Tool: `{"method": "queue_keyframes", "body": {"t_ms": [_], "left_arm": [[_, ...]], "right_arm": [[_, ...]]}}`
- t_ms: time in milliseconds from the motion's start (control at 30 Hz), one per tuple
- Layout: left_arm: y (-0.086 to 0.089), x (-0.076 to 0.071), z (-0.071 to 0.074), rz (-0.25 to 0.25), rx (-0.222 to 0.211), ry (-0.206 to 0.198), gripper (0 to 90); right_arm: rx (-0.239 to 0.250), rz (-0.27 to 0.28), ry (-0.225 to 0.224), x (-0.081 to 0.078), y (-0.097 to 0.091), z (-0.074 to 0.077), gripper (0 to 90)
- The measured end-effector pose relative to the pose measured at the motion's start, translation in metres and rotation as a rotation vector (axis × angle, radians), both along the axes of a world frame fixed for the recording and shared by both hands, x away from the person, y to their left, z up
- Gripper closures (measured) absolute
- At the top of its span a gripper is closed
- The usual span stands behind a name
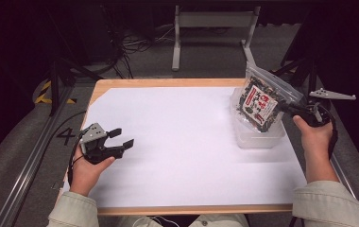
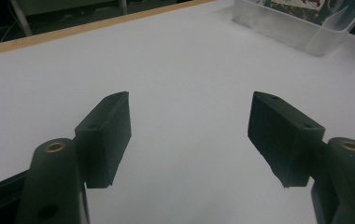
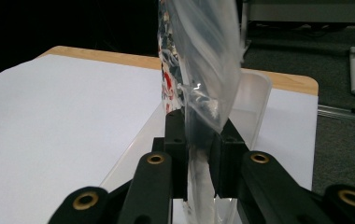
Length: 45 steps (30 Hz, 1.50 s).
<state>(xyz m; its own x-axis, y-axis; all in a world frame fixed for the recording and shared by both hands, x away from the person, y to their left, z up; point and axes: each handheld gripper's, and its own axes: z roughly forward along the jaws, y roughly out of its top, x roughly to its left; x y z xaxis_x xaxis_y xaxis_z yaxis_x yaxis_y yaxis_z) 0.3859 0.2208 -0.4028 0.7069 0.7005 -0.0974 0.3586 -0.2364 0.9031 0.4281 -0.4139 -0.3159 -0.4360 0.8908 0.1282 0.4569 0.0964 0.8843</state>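
Gripping a clear bag point(image 1: 262, 100), its red-and-white label unreadable, the right tongs point(image 1: 288, 109).

Table point(image 1: 182, 208): sheet point(image 1: 182, 142) lies on it.
Container point(image 1: 260, 137): on the sheet, far right.
Bag point(image 1: 260, 101): upright, over the container, in the right gripper point(image 1: 286, 108).
Left gripper point(image 1: 123, 137): near left, over the sheet.

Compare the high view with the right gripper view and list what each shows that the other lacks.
High view alone: the left gripper, jaws apart, over the white sheet, and both forearms. Right gripper view alone: close up, the right gripper with its jaws clamped on the clear plastic bag. Both: the bag standing in the clear bin, and the wooden table edge.
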Motion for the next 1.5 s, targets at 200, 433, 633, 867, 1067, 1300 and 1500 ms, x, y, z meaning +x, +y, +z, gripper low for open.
{"method": "queue_keyframes", "body": {"t_ms": [200,433,633,867,1067,1300,1500], "left_arm": [[0.001,0.000,0.000,0.005,0.003,0.003,30.9],[0.003,-0.002,0.000,0.009,0.001,0.002,30.7],[0.003,-0.002,0.000,0.010,0.004,0.003,30.6],[0.001,-0.002,0.000,0.004,0.000,0.009,30.4],[0.000,-0.003,0.002,-0.004,-0.005,0.004,30.2],[-0.001,-0.012,0.004,-0.019,-0.010,0.008,29.9],[-0.001,-0.021,0.005,-0.036,-0.034,0.007,29.6]], "right_arm": [[0.012,-0.010,-0.026,0.002,0.000,0.003,77.4],[0.012,-0.029,-0.057,0.003,0.003,0.009,67.2],[0.018,-0.037,-0.071,0.003,-0.001,0.013,50.7],[-0.014,-0.076,-0.108,-0.002,-0.007,0.015,34.0],[-0.029,-0.095,-0.136,-0.019,-0.008,0.023,29.8],[-0.039,-0.074,-0.190,-0.046,-0.001,0.035,28.9],[-0.039,0.017,-0.196,-0.060,0.023,0.035,25.8]]}}
